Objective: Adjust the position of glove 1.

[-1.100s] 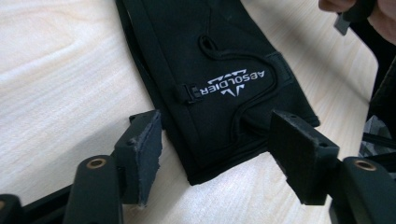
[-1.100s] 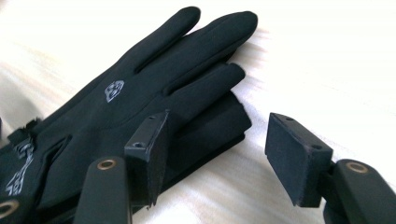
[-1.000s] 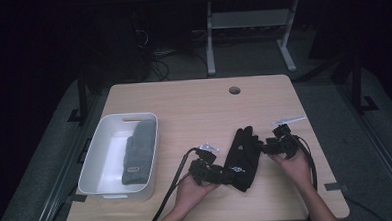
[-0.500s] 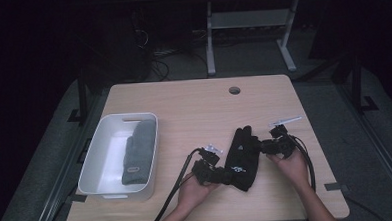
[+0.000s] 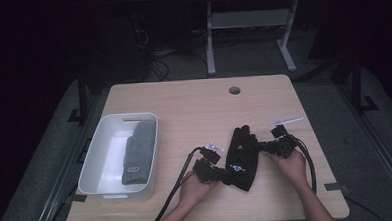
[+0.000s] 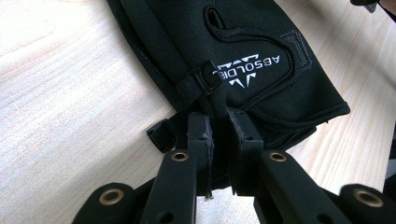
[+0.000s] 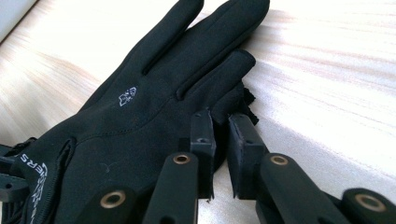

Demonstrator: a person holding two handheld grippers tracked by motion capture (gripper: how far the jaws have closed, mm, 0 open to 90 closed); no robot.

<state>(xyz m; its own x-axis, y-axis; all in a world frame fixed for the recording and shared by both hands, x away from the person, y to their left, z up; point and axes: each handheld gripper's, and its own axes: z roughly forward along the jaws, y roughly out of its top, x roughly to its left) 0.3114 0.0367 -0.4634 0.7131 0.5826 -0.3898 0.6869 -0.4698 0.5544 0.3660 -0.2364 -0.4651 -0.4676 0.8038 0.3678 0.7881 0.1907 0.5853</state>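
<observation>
A black glove with white lettering lies flat on the wooden table, fingers pointing away from me. My left gripper is at its cuff end. Its jaws have just been closing and now pinch the cuff strap beside the small buckle; the left gripper is shut on it. My right gripper meets the glove's right edge. Its jaws have just been closing too, and the right gripper pinches the fabric edge of the black glove below the short outer finger.
A white tray at the table's left holds a grey knitted glove. A round cable hole sits near the far edge. Cables trail from both grippers toward me. Beyond the table are dark floor and a desk frame.
Both hands have stayed nearly where they were at the black glove's two sides. The glove has kept its place on the table.
</observation>
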